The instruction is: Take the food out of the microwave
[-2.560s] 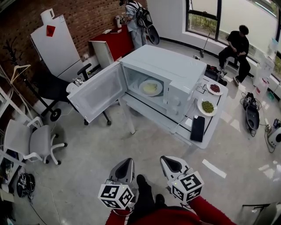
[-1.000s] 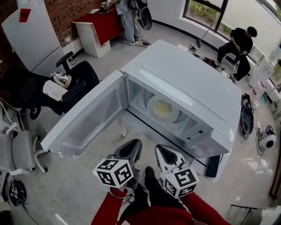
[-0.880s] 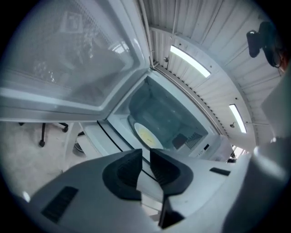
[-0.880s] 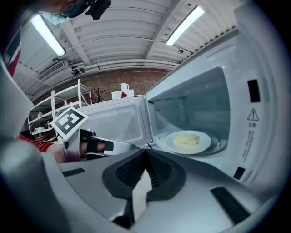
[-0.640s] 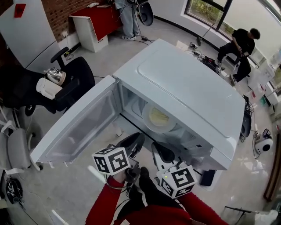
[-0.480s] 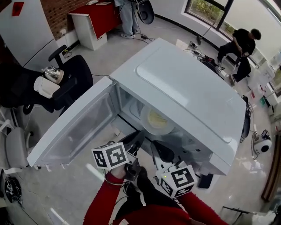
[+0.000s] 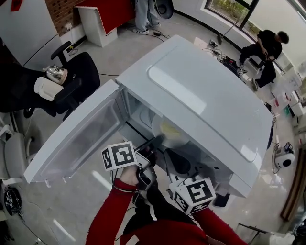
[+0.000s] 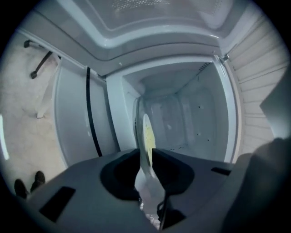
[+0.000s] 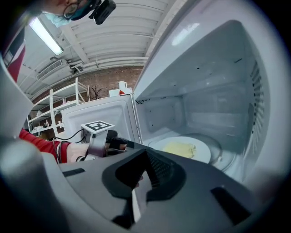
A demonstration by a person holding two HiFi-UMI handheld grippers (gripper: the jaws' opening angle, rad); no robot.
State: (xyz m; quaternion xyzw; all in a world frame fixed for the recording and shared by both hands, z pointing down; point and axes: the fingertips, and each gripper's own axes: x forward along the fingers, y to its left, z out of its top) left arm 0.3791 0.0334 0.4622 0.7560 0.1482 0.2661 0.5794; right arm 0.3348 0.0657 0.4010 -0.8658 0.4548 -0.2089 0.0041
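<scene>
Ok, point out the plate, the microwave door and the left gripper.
plate (image 9: 202, 150): right gripper view, bare rim.
microwave door (image 7: 79, 139): head view, inner panel.
left gripper (image 7: 159, 139): head view, between fingertips.

White microwave (image 7: 210, 91), white plate (image 9: 203, 153), pale yellow food (image 9: 180, 148), red sleeve (image 7: 107, 215), dark grey left tongs (image 8: 144, 152).

Lab-style workroom — brick wall (image 7: 61, 8), office chair (image 7: 79, 76), open shelving (image 9: 51, 105)

The head camera looks steeply down on the microwave (image 7: 205, 91) roof, its door (image 7: 81, 139) swung out toward 8 o'clock. Both gripper cameras sit right at the mouth, facing in; the left one is rolled sideways. All three catch the plate (image 7: 168, 130) inside.
</scene>
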